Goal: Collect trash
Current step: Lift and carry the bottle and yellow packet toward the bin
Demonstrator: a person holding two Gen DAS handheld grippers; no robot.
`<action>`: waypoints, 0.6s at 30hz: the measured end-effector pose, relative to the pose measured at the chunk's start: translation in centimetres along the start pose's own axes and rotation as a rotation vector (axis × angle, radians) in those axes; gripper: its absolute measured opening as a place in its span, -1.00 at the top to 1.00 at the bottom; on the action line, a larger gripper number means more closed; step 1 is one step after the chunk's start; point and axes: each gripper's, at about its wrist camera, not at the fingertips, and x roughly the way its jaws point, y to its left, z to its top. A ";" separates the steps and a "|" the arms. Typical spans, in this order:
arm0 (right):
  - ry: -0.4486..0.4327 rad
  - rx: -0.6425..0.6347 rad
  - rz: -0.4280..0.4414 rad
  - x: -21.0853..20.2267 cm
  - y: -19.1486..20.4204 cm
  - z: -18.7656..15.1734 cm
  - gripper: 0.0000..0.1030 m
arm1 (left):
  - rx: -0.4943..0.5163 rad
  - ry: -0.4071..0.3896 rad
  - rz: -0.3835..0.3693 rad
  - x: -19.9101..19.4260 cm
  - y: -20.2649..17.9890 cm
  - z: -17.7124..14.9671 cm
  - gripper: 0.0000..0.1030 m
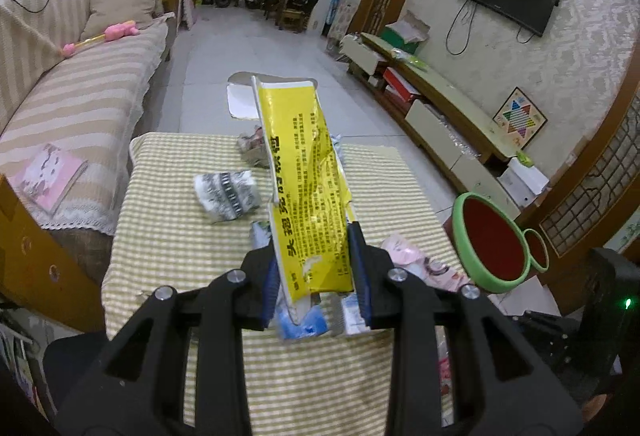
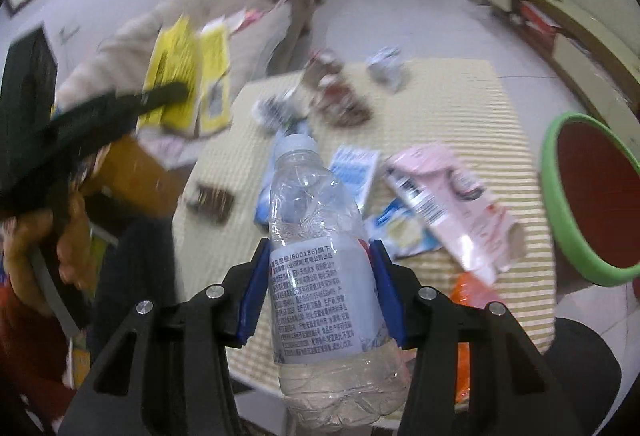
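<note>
Left wrist view: your left tongs (image 1: 316, 268) are clamped on the flattened yellow carton (image 1: 304, 192), gripping its near end so its long axis runs straight out ahead of the tongs and tilts up away from you. It hangs clear above the surface (image 1: 168, 236), which is covered in a checked cloth. The green bin (image 1: 496, 240) with the red inside sits to the right of these tongs, just off the surface's right edge, its mouth tipped toward you. That is the relation to watch: the carton points forward, the bin lies sideways, so I judge you need to swing right and bring the far end round before letting go. Beneath and ahead of the tongs lie more scraps, among them a black-and-white wrapper (image 1: 226, 194) to the left and a pink pack (image 1: 408, 260) to the right.

Right wrist view: your right tongs (image 2: 320, 284) are clamped on the clear plastic bottle (image 2: 320, 256), pads on its labelled middle, cap pointing away from you. The green bin (image 2: 592, 196) is to the right of them and close, so this hand looks nearer. The pink carton (image 2: 452, 212) lies between bottle and bin but low on the surface; the air above it looks open. Your other tongs and the yellow carton (image 2: 184, 76) are well off to the left, blurred.
</note>
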 end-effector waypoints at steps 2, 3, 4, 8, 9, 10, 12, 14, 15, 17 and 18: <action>-0.027 0.041 -0.003 -0.6 -0.8 0.4 0.07 | 0.007 -0.004 -0.015 0.2 -0.6 0.2 0.42; -0.041 0.057 -0.009 -1.0 -1.2 0.5 0.07 | 0.011 -0.005 -0.022 0.4 -1.0 0.3 0.42; -0.056 0.072 -0.021 -1.4 -1.8 0.7 0.07 | 0.015 -0.005 -0.030 0.5 -1.4 0.3 0.42; -0.106 0.120 -0.057 -3.1 -3.8 1.0 0.07 | 0.035 0.003 -0.064 1.3 -2.9 0.5 0.42; -0.118 0.134 -0.064 -3.4 -4.3 1.1 0.07 | 0.039 0.007 -0.070 1.5 -3.1 0.4 0.42; -0.132 0.152 -0.072 -3.8 -5.0 1.2 0.07 | 0.041 0.013 -0.081 1.9 -3.5 0.5 0.42; -0.154 0.179 -0.085 -4.5 -6.1 1.5 0.07 | 0.042 0.019 -0.095 2.3 -4.0 0.5 0.42; -0.164 0.193 -0.096 -5.1 -6.8 1.5 0.07 | 0.053 0.023 -0.107 2.6 -4.7 0.5 0.42; -0.163 0.199 -0.101 -5.2 -7.2 1.6 0.07 | 0.058 0.025 -0.110 2.7 -4.9 0.6 0.42; -0.169 0.210 -0.118 -5.4 -7.7 1.6 0.07 | 0.070 0.029 -0.119 3.0 -5.4 0.6 0.42; -0.174 0.217 -0.124 -5.6 -8.0 1.6 0.07 | 0.074 0.031 -0.121 3.1 -5.5 0.6 0.42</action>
